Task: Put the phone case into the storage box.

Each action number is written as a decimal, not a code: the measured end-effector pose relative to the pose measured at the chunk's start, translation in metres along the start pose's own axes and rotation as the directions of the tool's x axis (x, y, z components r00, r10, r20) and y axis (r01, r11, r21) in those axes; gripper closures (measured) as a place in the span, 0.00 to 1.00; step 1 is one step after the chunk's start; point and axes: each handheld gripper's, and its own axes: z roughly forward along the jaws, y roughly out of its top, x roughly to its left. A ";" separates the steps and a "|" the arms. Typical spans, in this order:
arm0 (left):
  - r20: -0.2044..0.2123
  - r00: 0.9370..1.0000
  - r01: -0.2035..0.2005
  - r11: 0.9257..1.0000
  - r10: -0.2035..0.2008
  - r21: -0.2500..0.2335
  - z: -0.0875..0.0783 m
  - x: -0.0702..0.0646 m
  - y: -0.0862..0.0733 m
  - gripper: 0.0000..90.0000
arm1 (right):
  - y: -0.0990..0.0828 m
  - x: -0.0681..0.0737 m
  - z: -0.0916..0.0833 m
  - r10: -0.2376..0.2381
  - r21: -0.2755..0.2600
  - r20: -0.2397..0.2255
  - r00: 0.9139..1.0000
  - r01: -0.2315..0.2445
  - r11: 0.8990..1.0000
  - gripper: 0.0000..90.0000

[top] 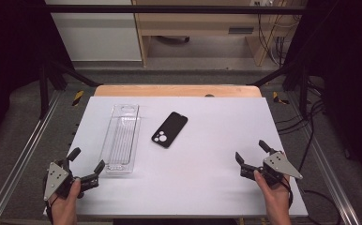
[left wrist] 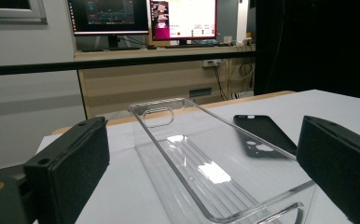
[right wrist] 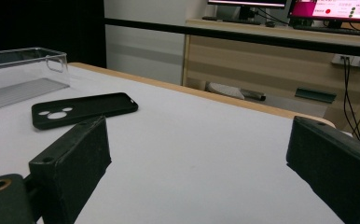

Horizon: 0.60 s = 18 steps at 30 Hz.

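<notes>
A clear plastic tray [top: 121,138] lies lengthwise on the white table [top: 207,140], left of centre. To its right a black phone case [top: 169,129] rests flat, camera cutouts toward me. My left gripper [top: 86,158] hovers at the near left corner, open, just in front of the tray's near end. In the left gripper view the clear tray [left wrist: 206,163] stretches away between the jaws, with the phone case [left wrist: 262,135] beyond. My right gripper [top: 252,151] is open at the near right with nothing between its jaws. The right gripper view has the phone case [right wrist: 82,109] and the tray [right wrist: 19,74] far off.
A wooden strip [top: 177,90] runs along the table's far edge. Metal rails [top: 19,159] flank both sides. Cables [top: 305,122] trail on the floor at the right. A desk with monitors [left wrist: 145,18] stands beyond the table.
</notes>
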 end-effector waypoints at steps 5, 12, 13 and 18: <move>0.003 1.000 -0.012 1.000 0.012 -0.008 0.000 0.000 0.000 0.02 | -0.001 0.000 0.001 0.003 0.005 0.003 1.000 -0.003 1.000 0.07; 0.007 1.000 -0.019 1.000 0.019 -0.006 0.001 0.000 -0.001 0.02 | -0.002 0.002 0.004 -0.002 0.028 0.014 1.000 0.002 1.000 0.06; 0.008 1.000 -0.018 1.000 0.018 -0.006 0.001 -0.001 -0.001 0.02 | -0.002 0.003 0.005 -0.008 0.033 0.015 1.000 0.008 0.999 0.06; 0.009 1.000 -0.014 1.000 0.014 -0.002 0.000 -0.001 -0.001 0.02 | -0.002 0.011 0.013 -0.048 0.089 0.004 0.999 0.047 0.995 0.07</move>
